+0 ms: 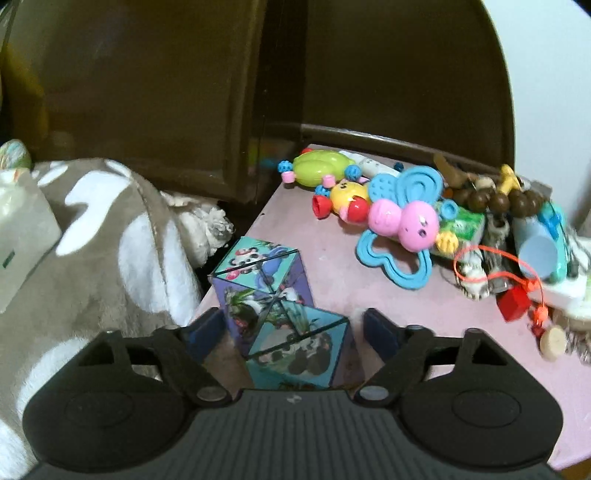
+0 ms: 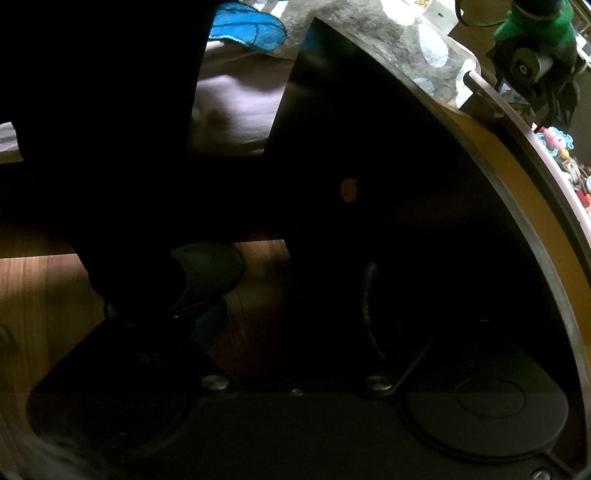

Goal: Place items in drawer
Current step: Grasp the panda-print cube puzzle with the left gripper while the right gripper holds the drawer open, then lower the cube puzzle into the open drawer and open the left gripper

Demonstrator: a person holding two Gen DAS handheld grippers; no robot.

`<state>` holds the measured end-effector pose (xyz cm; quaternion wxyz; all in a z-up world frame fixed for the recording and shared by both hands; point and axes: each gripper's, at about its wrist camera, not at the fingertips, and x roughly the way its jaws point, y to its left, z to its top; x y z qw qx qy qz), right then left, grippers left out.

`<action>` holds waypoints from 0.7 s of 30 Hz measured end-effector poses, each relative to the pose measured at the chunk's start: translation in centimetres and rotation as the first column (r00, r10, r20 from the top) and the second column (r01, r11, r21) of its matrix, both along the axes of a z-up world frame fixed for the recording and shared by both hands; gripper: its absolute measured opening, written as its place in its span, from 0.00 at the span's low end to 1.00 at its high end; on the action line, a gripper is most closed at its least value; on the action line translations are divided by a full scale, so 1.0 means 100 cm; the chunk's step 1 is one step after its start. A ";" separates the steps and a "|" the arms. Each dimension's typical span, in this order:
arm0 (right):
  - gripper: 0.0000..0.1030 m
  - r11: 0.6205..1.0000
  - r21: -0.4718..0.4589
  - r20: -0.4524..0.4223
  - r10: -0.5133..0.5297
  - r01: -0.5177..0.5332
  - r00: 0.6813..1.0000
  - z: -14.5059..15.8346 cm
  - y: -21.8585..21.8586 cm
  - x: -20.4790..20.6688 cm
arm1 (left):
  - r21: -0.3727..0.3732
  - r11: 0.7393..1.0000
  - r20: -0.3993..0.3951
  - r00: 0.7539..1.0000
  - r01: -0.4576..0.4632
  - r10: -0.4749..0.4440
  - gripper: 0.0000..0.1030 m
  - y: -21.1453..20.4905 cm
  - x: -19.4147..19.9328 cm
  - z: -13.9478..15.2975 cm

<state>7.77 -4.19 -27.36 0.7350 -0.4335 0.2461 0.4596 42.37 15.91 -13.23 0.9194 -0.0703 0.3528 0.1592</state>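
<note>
Between the wide-spread fingers of the left tool (image 1: 293,326) sits the panda cube (image 1: 282,314), untouched.

We see a grey-brown blanket (image 1: 110,236) with white patches bunched up against the left edge of the pink table (image 1: 436,314). A white box (image 1: 22,232) lies on the blanket at the far left, and a crumpled white cloth (image 1: 207,225) sits between the blanket and the dark brown cabinet (image 1: 166,92) behind. A pale wall (image 1: 554,92) shows at the upper right. In the right wrist view, a wooden floor (image 2: 33,291) runs below, mostly in shadow, with a dark slipper (image 2: 210,269) resting on it. A blue slipper (image 2: 247,29) lies near the top, and a pale sheet (image 2: 236,107) spreads under it.
</note>
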 end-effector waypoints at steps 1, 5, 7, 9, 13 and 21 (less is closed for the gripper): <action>0.85 1.000 0.000 0.000 0.001 -0.001 1.000 0.000 0.000 0.000 | -0.002 1.000 0.001 1.000 0.023 -0.023 0.60 -0.002 -0.003 0.001; 0.85 1.000 -0.001 -0.002 0.003 -0.003 1.000 0.001 0.000 0.000 | -0.024 0.994 0.003 0.994 0.106 -0.106 0.59 -0.007 -0.019 0.003; 0.84 1.000 -0.002 -0.001 0.004 -0.004 1.000 0.000 0.000 0.000 | -0.038 0.990 0.019 0.991 0.133 -0.132 0.59 -0.010 -0.031 0.005; 0.84 1.000 -0.003 0.000 0.005 -0.005 1.000 0.000 0.000 0.000 | -0.056 0.986 0.047 0.987 0.157 -0.154 0.59 -0.015 -0.045 0.009; 0.84 1.000 -0.004 0.002 0.005 -0.005 1.000 0.000 0.000 0.000 | -0.084 0.975 0.077 0.977 0.207 -0.201 0.59 -0.031 -0.070 0.017; 0.84 1.000 -0.009 0.005 0.010 -0.010 1.000 -0.001 0.001 -0.001 | -0.204 0.948 0.168 0.962 0.245 -0.213 0.59 -0.054 -0.110 0.034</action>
